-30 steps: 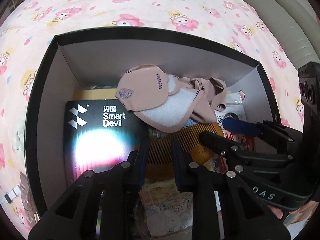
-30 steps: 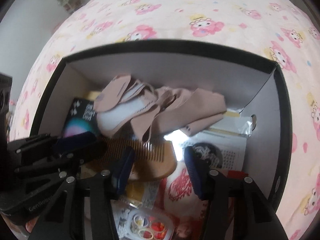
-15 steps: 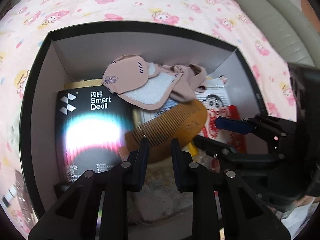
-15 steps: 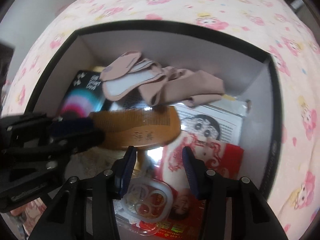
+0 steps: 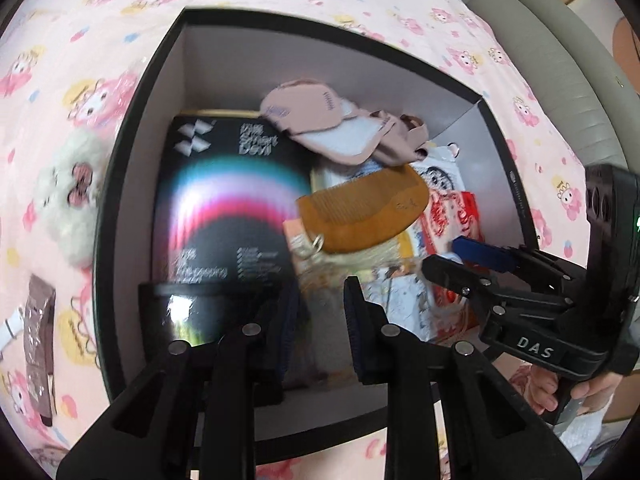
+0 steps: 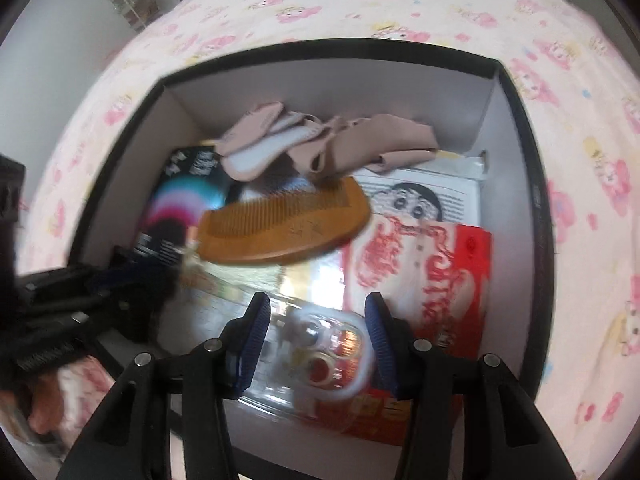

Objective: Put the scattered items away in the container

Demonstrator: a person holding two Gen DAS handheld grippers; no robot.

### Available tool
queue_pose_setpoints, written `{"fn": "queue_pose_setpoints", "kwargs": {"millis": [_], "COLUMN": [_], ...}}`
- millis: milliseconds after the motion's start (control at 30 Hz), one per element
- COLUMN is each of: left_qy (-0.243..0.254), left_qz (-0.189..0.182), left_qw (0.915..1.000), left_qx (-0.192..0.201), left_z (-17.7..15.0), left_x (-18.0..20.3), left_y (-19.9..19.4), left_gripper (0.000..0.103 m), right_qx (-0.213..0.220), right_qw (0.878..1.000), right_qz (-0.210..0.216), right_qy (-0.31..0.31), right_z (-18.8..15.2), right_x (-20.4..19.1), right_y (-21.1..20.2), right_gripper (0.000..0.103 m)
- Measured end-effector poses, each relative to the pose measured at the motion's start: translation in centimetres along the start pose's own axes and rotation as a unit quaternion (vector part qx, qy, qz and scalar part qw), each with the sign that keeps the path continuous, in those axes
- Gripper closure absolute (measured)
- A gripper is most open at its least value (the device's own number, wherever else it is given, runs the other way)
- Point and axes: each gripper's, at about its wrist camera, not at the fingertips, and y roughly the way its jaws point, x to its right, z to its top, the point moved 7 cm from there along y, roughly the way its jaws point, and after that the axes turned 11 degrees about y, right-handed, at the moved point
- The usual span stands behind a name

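A black box with pale inner walls (image 5: 132,128) (image 6: 536,184) sits on the pink cartoon bedsheet. Inside lie a wooden comb (image 5: 364,216) (image 6: 288,224), pink socks (image 5: 340,124) (image 6: 320,144), a black "Smart Devil" package (image 5: 224,216) (image 6: 180,200), a red cartoon packet (image 6: 432,272) and a clear case of small items (image 6: 328,352). My left gripper (image 5: 320,320) is open and empty above the box's near edge. My right gripper (image 6: 316,340) is open and empty over the clear case; it also shows in the left wrist view (image 5: 464,256).
Outside the box on the left lie a white fluffy toy (image 5: 68,196) and a brown packet (image 5: 38,340). A grey padded seat edge (image 5: 568,64) runs along the right. A pale wall (image 6: 60,40) stands beyond the bed.
Both grippers have pulled back and up from the box. The comb, once between my left fingers, now lies loose in the box. More of the bedsheet and the fluffy toy have come into view.
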Motion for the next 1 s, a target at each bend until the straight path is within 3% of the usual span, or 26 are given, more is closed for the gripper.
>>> {"fn": "queue_pose_setpoints", "kwargs": {"millis": [100, 233, 400, 567, 667, 767, 900, 1000], "left_qy": [-0.008, -0.011, -0.011, -0.036, -0.038, -0.032, -0.021, -0.007], "left_qz": [-0.006, -0.005, -0.050, -0.008, 0.024, 0.027, 0.009, -0.036], "left_qw": [0.9999, 0.9998, 0.9984, 0.9993, 0.9990, 0.9991, 0.9996, 0.9990], "left_qx": [-0.006, -0.016, -0.025, 0.011, 0.005, -0.006, -0.018, -0.027], "left_z": [-0.3, -0.4, -0.1, 0.6, 0.6, 0.6, 0.8, 0.8], "left_x": [-0.1, 0.3, 1.8, 0.9, 0.2, 0.5, 1.8, 3.6], "left_y": [0.3, 0.9, 1.8, 0.4, 0.2, 0.8, 2.3, 2.8], "left_gripper": [0.076, 0.074, 0.074, 0.074, 0.076, 0.076, 0.076, 0.075], "right_qx": [0.002, 0.039, 0.050, 0.058, 0.047, 0.041, 0.040, 0.035], "right_qw": [1.000, 0.999, 0.997, 0.997, 0.997, 0.997, 0.998, 0.998], "right_qz": [-0.005, -0.009, 0.029, 0.032, 0.043, 0.043, 0.028, 0.030], "right_qy": [0.008, 0.017, 0.049, 0.040, 0.037, 0.040, 0.041, 0.042], "right_z": [-1.0, -0.8, -0.2, -0.2, -0.3, 0.1, 0.1, 0.2], "right_x": [0.2, 0.2, 0.9, 0.8, 0.3, -0.2, 0.0, 0.0], "right_y": [-0.8, -2.6, -3.5, -4.6, -4.0, -2.5, -1.9, -1.6], "right_gripper": [0.058, 0.058, 0.058, 0.058, 0.058, 0.058, 0.058, 0.058]}}
